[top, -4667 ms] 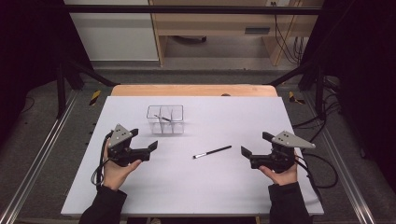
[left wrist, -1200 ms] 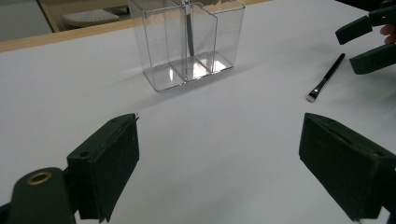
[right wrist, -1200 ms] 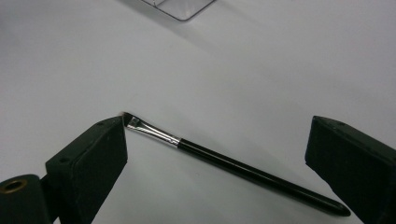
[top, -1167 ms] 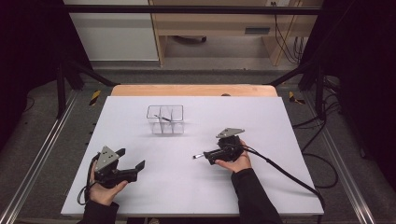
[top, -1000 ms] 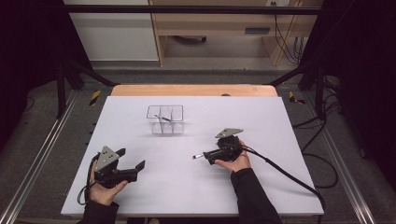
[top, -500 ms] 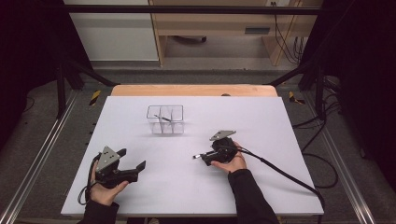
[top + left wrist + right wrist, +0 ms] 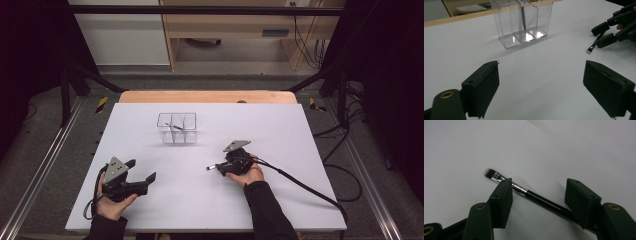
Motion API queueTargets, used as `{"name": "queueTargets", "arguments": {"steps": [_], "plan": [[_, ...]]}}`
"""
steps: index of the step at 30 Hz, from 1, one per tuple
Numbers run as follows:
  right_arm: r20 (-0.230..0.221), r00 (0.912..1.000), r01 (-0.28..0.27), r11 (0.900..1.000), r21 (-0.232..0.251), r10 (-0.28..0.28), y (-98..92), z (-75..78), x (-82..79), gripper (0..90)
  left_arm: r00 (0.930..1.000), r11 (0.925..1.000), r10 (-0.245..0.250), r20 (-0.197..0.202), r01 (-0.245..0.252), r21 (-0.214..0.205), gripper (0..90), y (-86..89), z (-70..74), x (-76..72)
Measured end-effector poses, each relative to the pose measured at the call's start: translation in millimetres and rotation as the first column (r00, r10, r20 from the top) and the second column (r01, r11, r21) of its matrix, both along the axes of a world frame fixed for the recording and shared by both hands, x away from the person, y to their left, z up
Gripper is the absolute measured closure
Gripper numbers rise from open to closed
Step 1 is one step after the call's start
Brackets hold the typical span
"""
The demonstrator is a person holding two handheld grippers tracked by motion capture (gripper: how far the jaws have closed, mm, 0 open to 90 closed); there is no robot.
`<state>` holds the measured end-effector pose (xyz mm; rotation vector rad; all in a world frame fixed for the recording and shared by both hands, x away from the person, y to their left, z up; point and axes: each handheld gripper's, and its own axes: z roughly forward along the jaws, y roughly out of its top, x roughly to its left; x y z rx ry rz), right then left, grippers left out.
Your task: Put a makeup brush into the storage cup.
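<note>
On the left of the white table top (image 7: pixel 150 220), near its front edge, the left gripper (image 7: pixel 145 172) hovers with jaws spread wide and nothing between them. Further back, left of centre, stands the clear plastic three-compartment organiser (image 7: pixel 177 128), one slim tool already leaning inside. To the right, the right gripper (image 7: pixel 537 196) straddles the thin black-handled makeup brush (image 7: pixel 524 191) lying flat on the board; its jaws have just been closing but the pads are not yet pressing. This looks like the pick-up step: next the jaws must finish pinching, then lift. Open board lies all around.
</note>
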<state>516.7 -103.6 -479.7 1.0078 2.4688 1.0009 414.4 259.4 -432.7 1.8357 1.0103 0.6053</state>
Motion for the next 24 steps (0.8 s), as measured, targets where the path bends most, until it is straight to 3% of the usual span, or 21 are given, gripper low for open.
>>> {"name": "queueTargets", "arguments": {"steps": [15, 24], "plan": [[-0.021, 0.9998, 0.005, 0.9997, -0.022, -0.005, -2.3, 4.9, -1.8, 67.2, 1.0, 1.0, -0.005, -0.001, 0.005, 0.001, 13.3, -0.5, -0.1, -0.2], [-0.045, 0.999, -0.003, 0.9995, -0.032, 0.002, -3.3, 7.3, -3.7, 77.3, 1.0, 1.0, -0.008, -0.001, 0.008, 0.0, 13.9, -0.6, 0.2, -0.4]]}}
